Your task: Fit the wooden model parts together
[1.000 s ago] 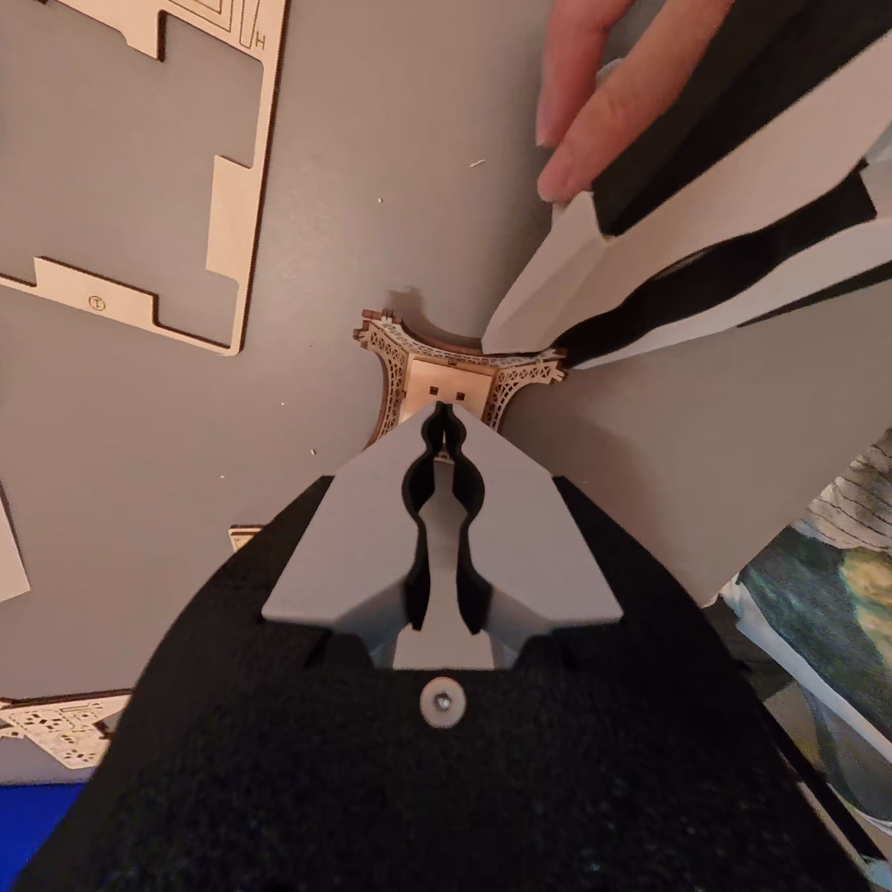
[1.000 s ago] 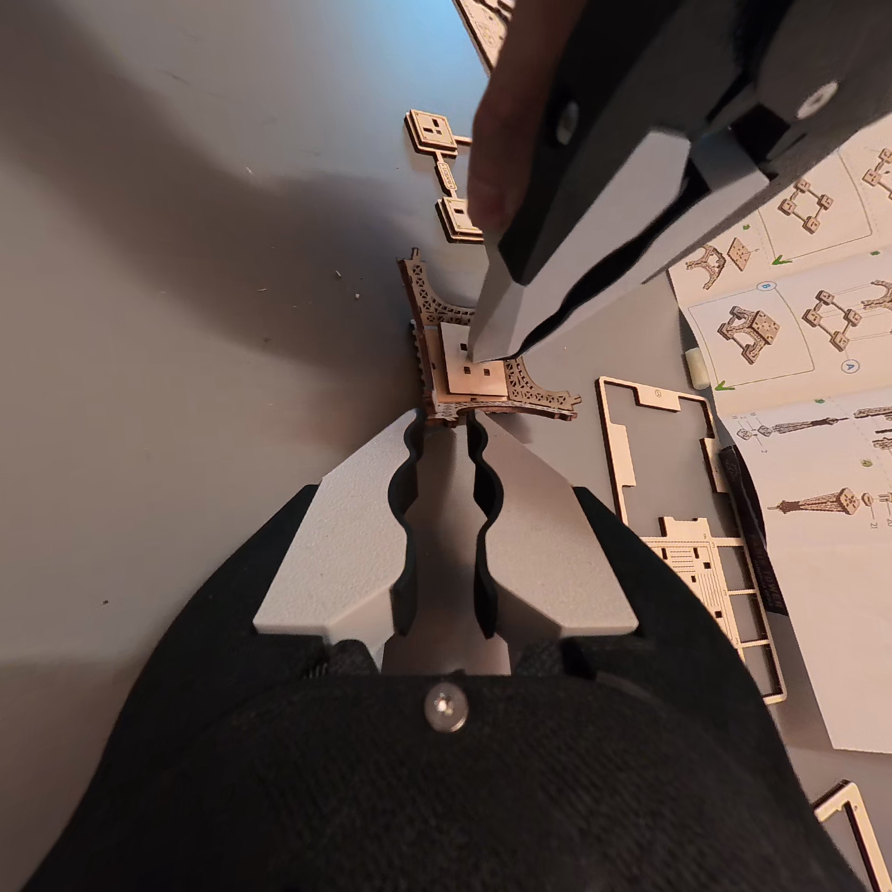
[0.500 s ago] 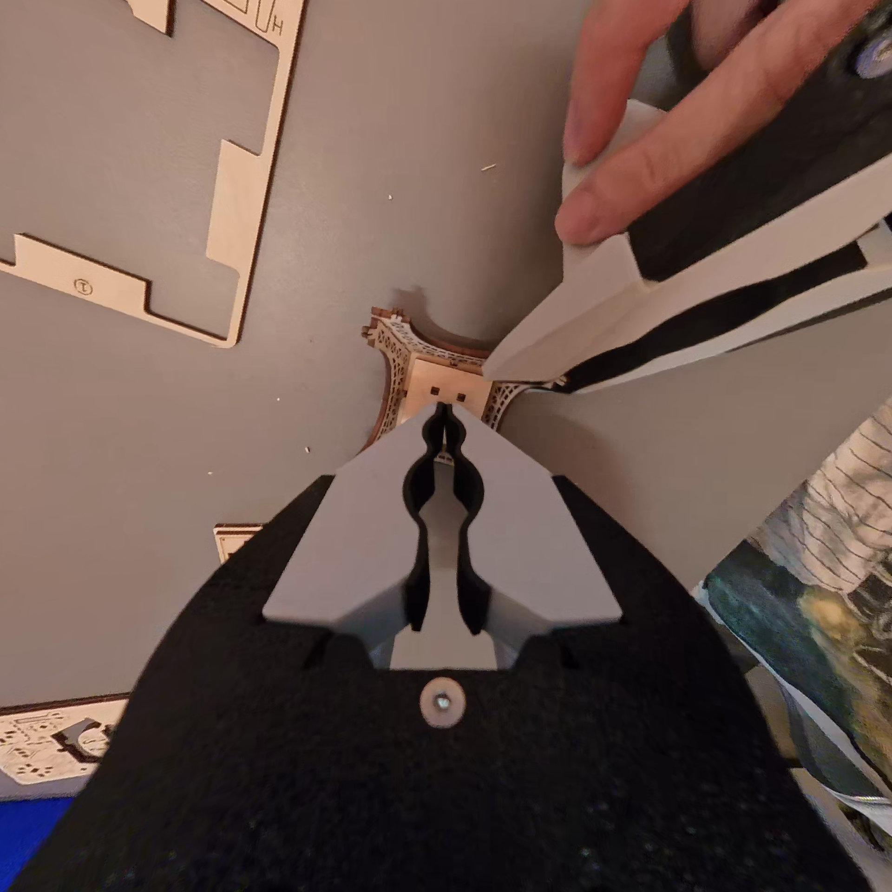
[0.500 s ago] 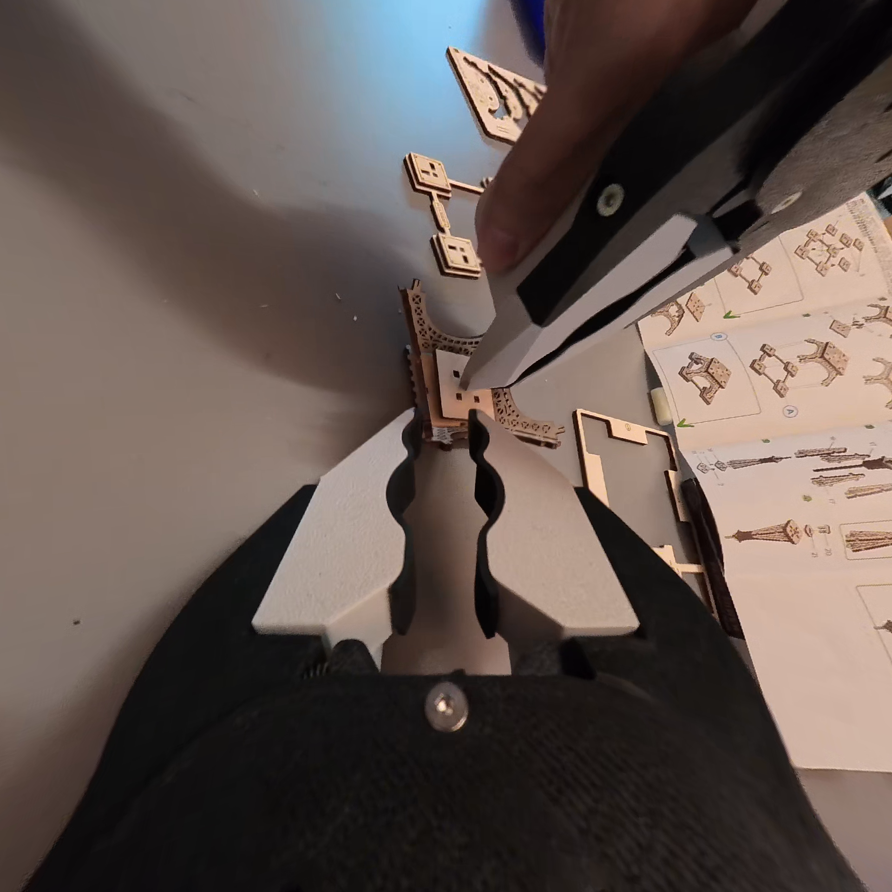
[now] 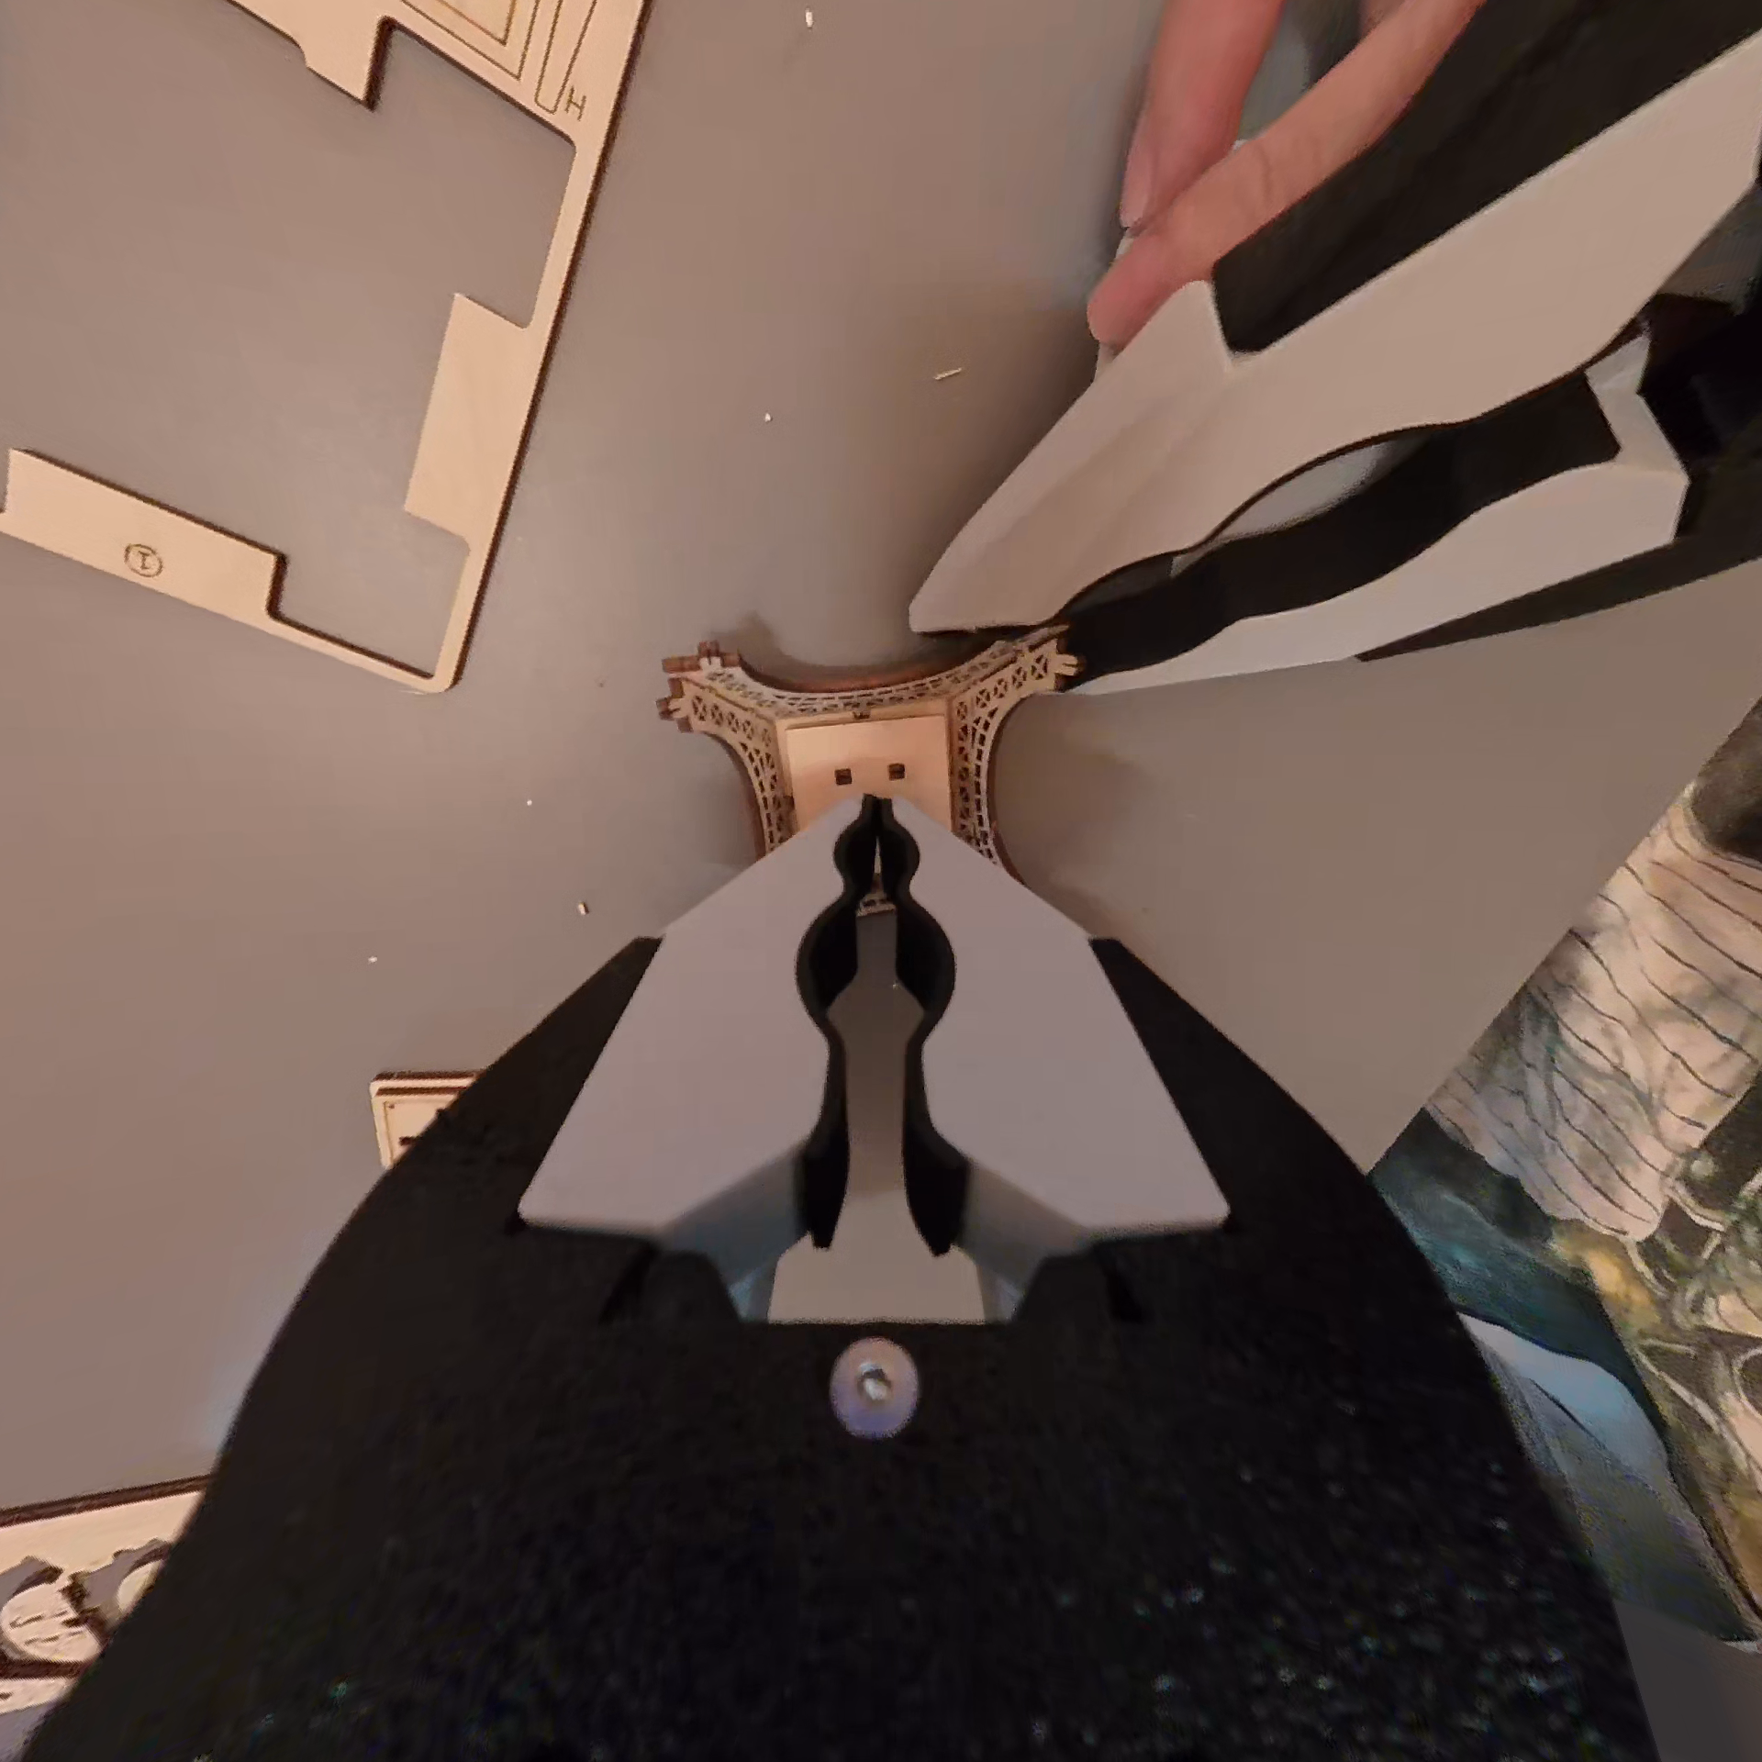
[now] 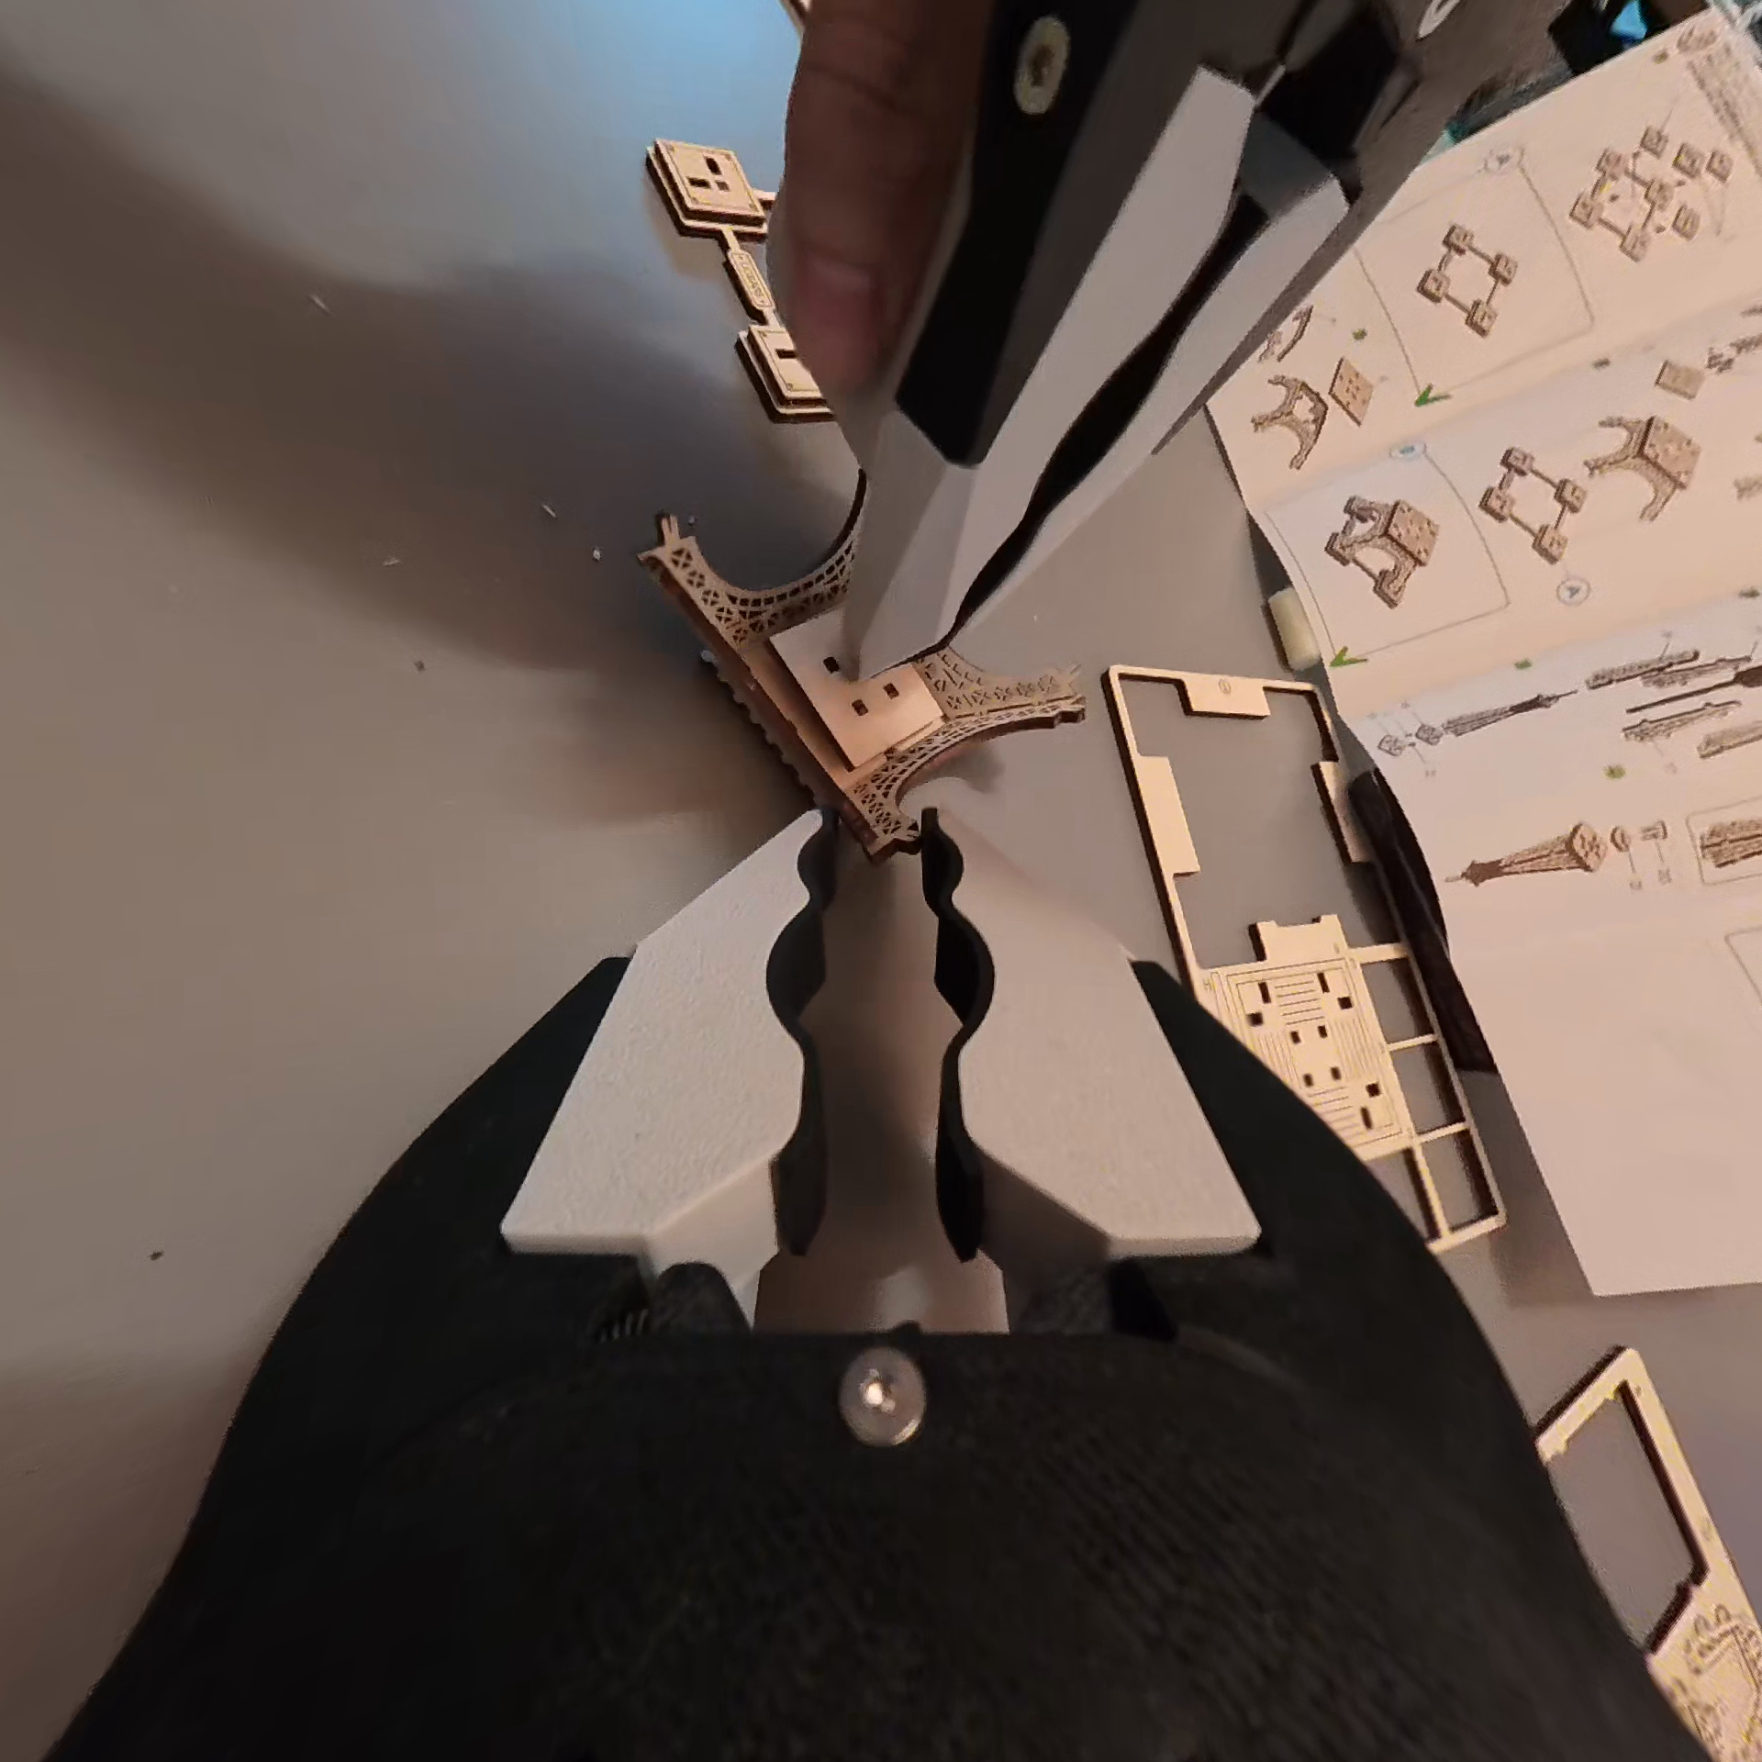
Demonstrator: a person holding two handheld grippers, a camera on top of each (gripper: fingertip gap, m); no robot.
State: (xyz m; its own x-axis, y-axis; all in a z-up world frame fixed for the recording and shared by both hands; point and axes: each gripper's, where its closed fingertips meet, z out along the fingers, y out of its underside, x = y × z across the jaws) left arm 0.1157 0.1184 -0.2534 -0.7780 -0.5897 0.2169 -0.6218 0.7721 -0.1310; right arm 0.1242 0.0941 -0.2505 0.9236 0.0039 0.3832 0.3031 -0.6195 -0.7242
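Observation:
The wooden tower base (image 5: 858, 739), four lattice legs around a square plate with small holes, lies on the grey table; it also shows in the right wrist view (image 6: 887, 710). My left gripper (image 5: 872, 810) is shut, its tips resting on the square plate; in the right wrist view it (image 6: 891, 648) comes down from above. My right gripper (image 6: 877, 822) is closed on the end of one lattice leg. In the left wrist view it (image 5: 1001, 639) reaches in from the upper right.
A punched-out wooden sheet frame (image 5: 477, 429) lies at the upper left, another (image 6: 1173, 839) right of the model. A paper instruction sheet (image 6: 1573, 572) lies at the right. Small linked square parts (image 6: 710, 181) lie beyond. A person's fingers (image 5: 1173, 219) rest on the right gripper. Less than 4 cm separates the two grippers' tips.
The right gripper has slid out along the leg to its end, uncovering more of the arch. The tower base has turned a little. The left gripper stays shut on the plate.

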